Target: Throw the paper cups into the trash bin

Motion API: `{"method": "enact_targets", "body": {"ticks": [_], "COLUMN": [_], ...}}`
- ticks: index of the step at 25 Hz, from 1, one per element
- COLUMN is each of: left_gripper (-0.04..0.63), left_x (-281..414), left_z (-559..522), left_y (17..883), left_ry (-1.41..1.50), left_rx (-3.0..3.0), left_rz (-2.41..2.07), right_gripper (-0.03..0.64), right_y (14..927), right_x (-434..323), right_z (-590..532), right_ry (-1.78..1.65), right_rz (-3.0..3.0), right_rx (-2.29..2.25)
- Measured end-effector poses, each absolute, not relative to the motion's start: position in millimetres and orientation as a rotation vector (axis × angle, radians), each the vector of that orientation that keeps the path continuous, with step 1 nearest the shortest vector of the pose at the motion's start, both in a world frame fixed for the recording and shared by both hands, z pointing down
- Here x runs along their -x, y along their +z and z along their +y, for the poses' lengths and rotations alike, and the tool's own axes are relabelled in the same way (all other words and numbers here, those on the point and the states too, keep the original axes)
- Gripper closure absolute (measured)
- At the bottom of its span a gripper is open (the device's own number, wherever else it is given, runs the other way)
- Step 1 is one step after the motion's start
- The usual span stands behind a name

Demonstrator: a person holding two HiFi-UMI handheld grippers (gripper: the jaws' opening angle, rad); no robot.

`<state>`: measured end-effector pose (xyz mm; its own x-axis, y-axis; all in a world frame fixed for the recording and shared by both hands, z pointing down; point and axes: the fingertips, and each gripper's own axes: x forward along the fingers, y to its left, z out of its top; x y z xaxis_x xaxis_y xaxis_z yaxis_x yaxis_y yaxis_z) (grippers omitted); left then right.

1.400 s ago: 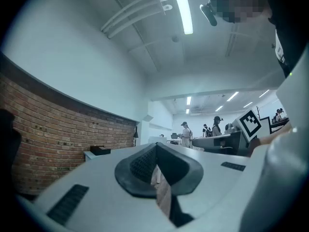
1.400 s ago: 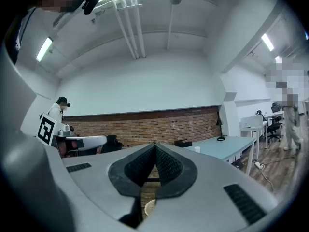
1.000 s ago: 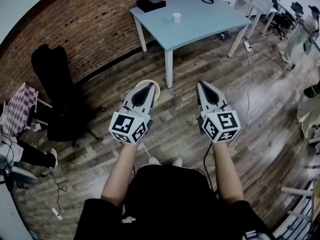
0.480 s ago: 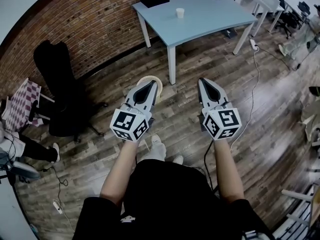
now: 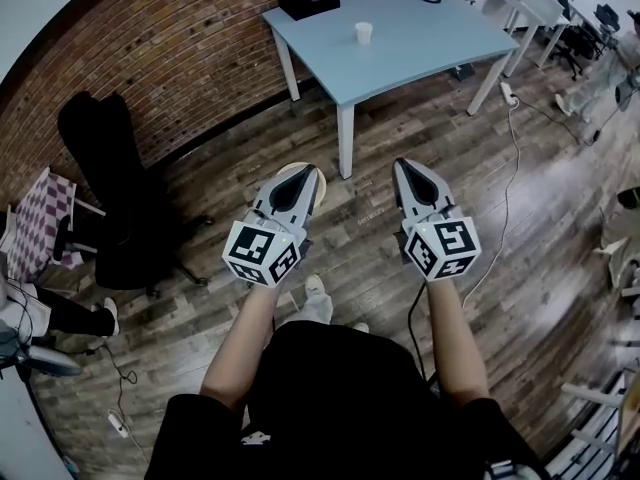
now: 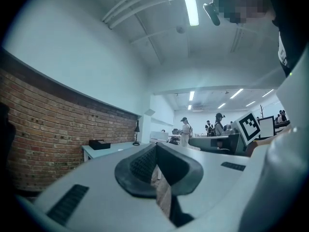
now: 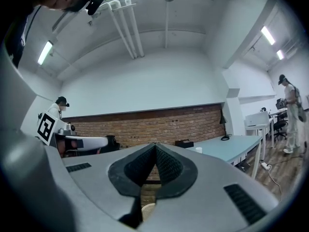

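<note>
L gripper (image 5: 298, 174) & R gripper (image 5: 403, 167) held level side by side, both jaws seen closed tip to tip, nothing gripped, paper cup (image 5: 364, 33) stood upright on blue table (image 5: 430, 38) (well apart from both), tan-rimmed bin (image 5: 319, 181) partly hidden under L gripper

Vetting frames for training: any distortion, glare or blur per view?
Head view: heavy fisheye, brick wall bows, paper cup on the table sharp. Left gripper view: ceiling light glares, corners dark. Right gripper view: same dark corners, no blur.
</note>
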<state>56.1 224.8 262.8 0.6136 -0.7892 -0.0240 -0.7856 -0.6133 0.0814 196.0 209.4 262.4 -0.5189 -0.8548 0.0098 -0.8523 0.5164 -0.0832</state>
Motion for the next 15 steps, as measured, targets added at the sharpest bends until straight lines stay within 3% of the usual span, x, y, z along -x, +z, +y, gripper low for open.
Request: {"method": "enact_targets", "body": {"ticks": [15], "left_gripper": [0.586], "left_x": [-8], "left_z": [122], "left_y": [266], "left_ry": [-0.094], "left_rx": [-2.757], "left_rz": [-1.33], "right_gripper": [0.614], "right_y": [260], "right_x": [-146], "right_z": [110], "right_ry": [-0.117], "right_rz": [2.716], "right_rx": [1.556]}}
